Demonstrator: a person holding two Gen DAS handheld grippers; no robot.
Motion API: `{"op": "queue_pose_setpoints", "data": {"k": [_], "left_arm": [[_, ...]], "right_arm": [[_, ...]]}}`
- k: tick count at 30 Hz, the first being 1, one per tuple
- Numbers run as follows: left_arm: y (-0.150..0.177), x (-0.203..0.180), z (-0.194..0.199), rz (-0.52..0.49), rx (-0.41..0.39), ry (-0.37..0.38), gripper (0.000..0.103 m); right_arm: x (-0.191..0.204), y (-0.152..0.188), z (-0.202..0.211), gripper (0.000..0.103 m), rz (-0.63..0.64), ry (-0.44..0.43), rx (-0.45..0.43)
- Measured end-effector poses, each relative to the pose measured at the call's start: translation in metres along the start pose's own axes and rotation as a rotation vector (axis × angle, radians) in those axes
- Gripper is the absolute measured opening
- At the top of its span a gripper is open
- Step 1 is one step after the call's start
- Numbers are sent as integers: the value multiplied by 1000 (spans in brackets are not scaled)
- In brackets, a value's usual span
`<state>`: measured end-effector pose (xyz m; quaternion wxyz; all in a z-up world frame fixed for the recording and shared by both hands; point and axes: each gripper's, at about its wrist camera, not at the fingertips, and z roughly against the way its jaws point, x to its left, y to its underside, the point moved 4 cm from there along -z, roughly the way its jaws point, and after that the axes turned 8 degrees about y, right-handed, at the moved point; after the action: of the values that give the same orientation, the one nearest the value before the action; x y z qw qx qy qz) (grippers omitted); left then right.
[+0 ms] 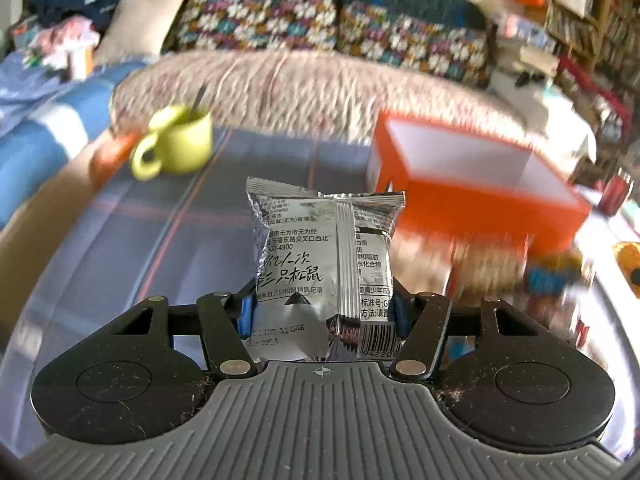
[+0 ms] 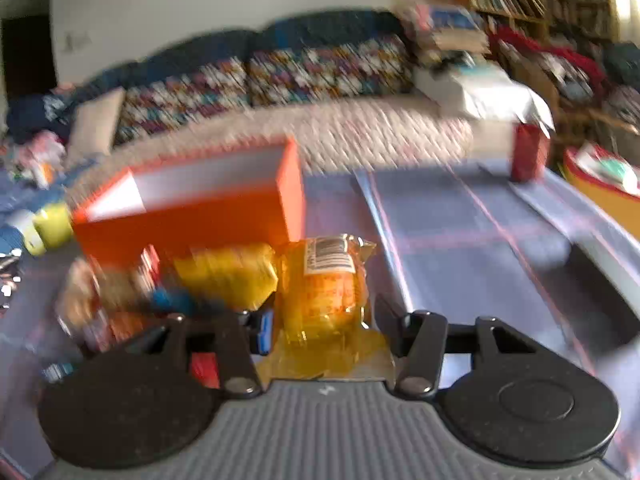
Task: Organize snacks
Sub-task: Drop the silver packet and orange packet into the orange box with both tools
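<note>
Left gripper [image 1: 322, 312] clamps silver pack [image 1: 324, 256], right gripper [image 2: 324, 332] clamps yellow pack [image 2: 326, 284]. Orange box [image 1: 472, 200] looks empty; more snacks [image 2: 160, 288] wait in front of it.

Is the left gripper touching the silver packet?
Touching. The left wrist view shows the left gripper pinching the silver packet between its pads.

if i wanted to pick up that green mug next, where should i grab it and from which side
Take the green mug by its handle, coming from the left in the left wrist view. The loop sticks out that way with open space around it, and a spoon stands in the mouth, so a rim grip seems more awkward.
</note>
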<state>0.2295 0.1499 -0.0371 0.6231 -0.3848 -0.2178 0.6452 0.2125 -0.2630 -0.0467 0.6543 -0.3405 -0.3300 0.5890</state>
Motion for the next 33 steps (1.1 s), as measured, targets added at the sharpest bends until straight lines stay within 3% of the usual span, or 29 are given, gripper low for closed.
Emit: {"op": "queue_pose_setpoints", "data": {"k": [5,9,15,16,17,18,20,26,33], "left_arm": [[-64,-28,-36,-61,-63,52,30],[-102,-56,-88,-108,-77,71,30],[-126,-82,-179,-190,-19,65,32],[-124,-83,-187,-199,-12,58,40],[-120,-86,-188,-224,-27,46,47],[-117,-90,-185,-245,-35,47,51],[-108,-94,-170,-277,-63,58,60],[-70,-102,-93,-325,-110,57,71],[21,-87,-26,-230,-5,40,71]], "right_arm": [[40,-68,-31,56,49,-72,-102],[75,-106,-77,56,94,-110,-129],[106,-116,-156,61,131,-132,-76],[109,-115,-162,72,126,-130,-69],[109,-113,-166,89,116,-136,-64],[109,-111,-164,94,106,-140,-74],[111,-106,-152,93,117,-141,-110],[107,-83,-82,93,177,-136,-157],[78,-19,-9,93,79,-127,-54]]}}
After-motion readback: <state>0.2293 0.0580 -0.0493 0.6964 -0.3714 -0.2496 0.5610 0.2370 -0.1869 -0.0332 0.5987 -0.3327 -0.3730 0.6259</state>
